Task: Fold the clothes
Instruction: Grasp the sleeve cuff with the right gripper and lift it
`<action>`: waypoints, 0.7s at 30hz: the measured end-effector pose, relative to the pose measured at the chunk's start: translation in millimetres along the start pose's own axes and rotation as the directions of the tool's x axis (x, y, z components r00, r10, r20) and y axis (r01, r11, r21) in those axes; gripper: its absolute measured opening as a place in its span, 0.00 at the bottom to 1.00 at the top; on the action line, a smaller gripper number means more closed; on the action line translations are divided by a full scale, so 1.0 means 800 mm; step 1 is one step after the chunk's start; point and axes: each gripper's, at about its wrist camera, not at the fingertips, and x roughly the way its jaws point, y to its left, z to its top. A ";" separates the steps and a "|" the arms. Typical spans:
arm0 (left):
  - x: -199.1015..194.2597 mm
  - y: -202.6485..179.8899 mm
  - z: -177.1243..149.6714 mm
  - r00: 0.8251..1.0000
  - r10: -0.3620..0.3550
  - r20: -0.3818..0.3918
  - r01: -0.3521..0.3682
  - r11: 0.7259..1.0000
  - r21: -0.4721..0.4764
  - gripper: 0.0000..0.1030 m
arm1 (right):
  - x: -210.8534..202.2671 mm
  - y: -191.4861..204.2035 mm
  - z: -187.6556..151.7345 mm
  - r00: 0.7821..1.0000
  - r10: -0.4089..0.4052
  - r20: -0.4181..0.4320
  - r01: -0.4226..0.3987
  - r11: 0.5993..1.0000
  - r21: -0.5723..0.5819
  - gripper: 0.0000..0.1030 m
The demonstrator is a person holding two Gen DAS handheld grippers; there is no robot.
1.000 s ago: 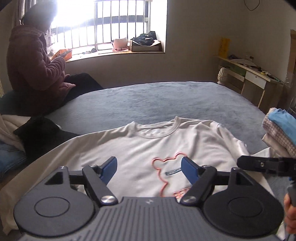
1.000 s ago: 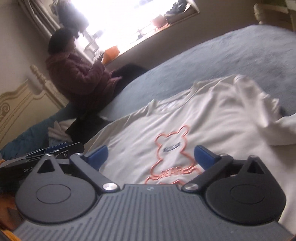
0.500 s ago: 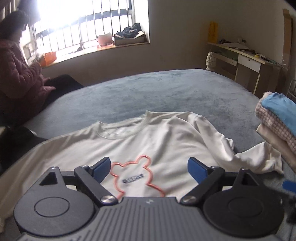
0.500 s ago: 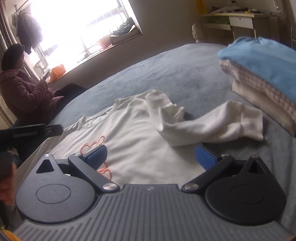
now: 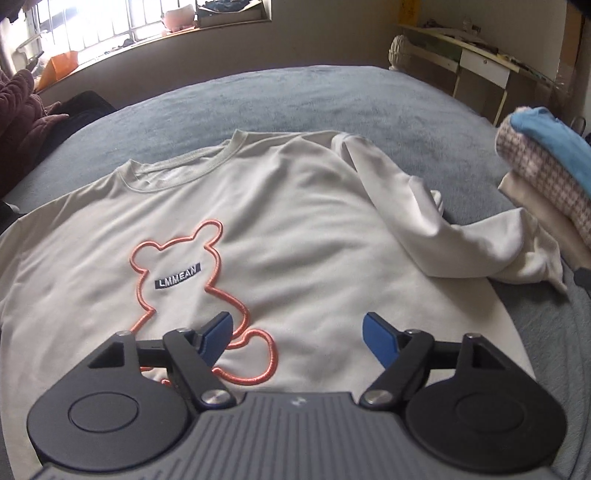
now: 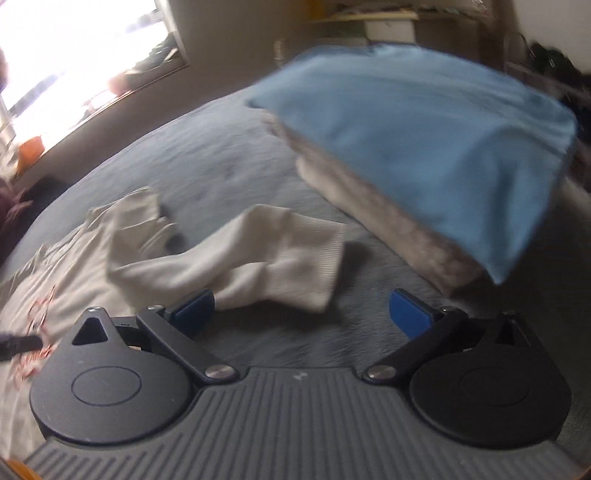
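I had the white sweatshirt (image 5: pixel 303 221) lying flat, front up, on the grey bed (image 5: pixel 295 99). Its long axis ran from the hem near my left gripper (image 5: pixel 297 330) to the collar (image 5: pixel 181 168) at the far end, so the neck pointed away from me toward the window (image 5: pixel 110 22). The orange bear outline (image 5: pixel 199 295) on the chest stood upright in my left view, head toward the collar, with a small dark label (image 5: pixel 178 281) across it. The sleeve (image 5: pixel 424 221) on my right side was bent: it came down from the shoulder, then turned outward across the bed, its ribbed cuff (image 6: pixel 325 254) pointing toward the stack of folded clothes (image 6: pixel 424 155), near it but not touching.

The left gripper hung over the lower front of the sweatshirt, jaws spread wide with nothing between them. The right gripper (image 6: pixel 301 312) was over the bed just beside the cuff, jaws also spread wide and empty; its left finger (image 6: pixel 194 310) sat close to the sleeve fabric, though the blur kept me from telling whether it touched. The stack had a blue piece (image 6: pixel 424 122) on top.
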 end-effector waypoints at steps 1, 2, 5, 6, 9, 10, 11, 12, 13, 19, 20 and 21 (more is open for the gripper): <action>0.004 -0.001 -0.001 1.000 0.000 -0.008 0.000 1.000 0.004 0.69 | 0.009 -0.008 0.001 1.000 0.008 -0.003 -0.008 1.000 0.030 0.96; 0.008 -0.002 -0.002 1.000 -0.001 -0.013 0.001 1.000 0.008 0.65 | 0.018 -0.013 0.002 1.000 0.019 -0.005 -0.018 0.998 0.056 0.93; 0.016 -0.006 -0.005 1.000 -0.011 -0.016 0.011 1.000 0.016 0.54 | 0.047 -0.020 0.005 0.999 0.032 -0.004 -0.032 0.993 0.110 0.74; 0.018 -0.007 -0.006 1.000 -0.015 -0.015 0.015 1.000 0.020 0.53 | 0.057 -0.019 0.006 1.000 0.021 0.000 -0.021 0.993 0.117 0.70; 0.027 -0.010 -0.009 0.999 -0.031 -0.021 0.032 0.999 0.028 0.46 | 0.082 -0.015 0.011 1.000 -0.013 0.010 0.012 0.992 0.124 0.50; 0.031 -0.010 -0.011 0.999 -0.037 -0.030 0.038 0.999 0.028 0.44 | 0.088 -0.011 0.014 1.000 -0.023 0.011 0.022 0.993 0.117 0.34; 0.035 -0.010 -0.013 0.998 -0.042 -0.038 0.043 0.999 0.028 0.42 | 0.087 -0.006 0.018 1.000 -0.018 0.013 0.016 0.994 0.109 0.12; 0.038 -0.010 -0.014 0.998 -0.046 -0.044 0.047 0.999 0.027 0.41 | 0.086 0.000 0.022 1.000 -0.009 0.015 0.007 0.995 0.101 0.05; 0.040 -0.008 -0.016 0.998 -0.048 -0.046 0.049 0.999 0.024 0.40 | 0.084 0.006 0.026 1.000 0.001 0.017 -0.002 0.996 0.093 0.05; 0.045 -0.001 -0.019 0.997 -0.062 -0.040 0.062 0.998 0.007 0.39 | 0.014 0.059 0.094 0.977 0.134 0.168 -0.134 0.991 -0.014 0.03; 0.045 0.000 -0.019 0.997 -0.065 -0.037 0.065 0.998 0.004 0.39 | 0.001 0.069 0.114 0.969 0.148 0.199 -0.142 0.989 -0.047 0.03; 0.045 0.001 -0.019 0.997 -0.067 -0.034 0.067 0.998 0.000 0.39 | -0.012 0.080 0.133 0.960 0.160 0.230 -0.145 0.986 -0.082 0.03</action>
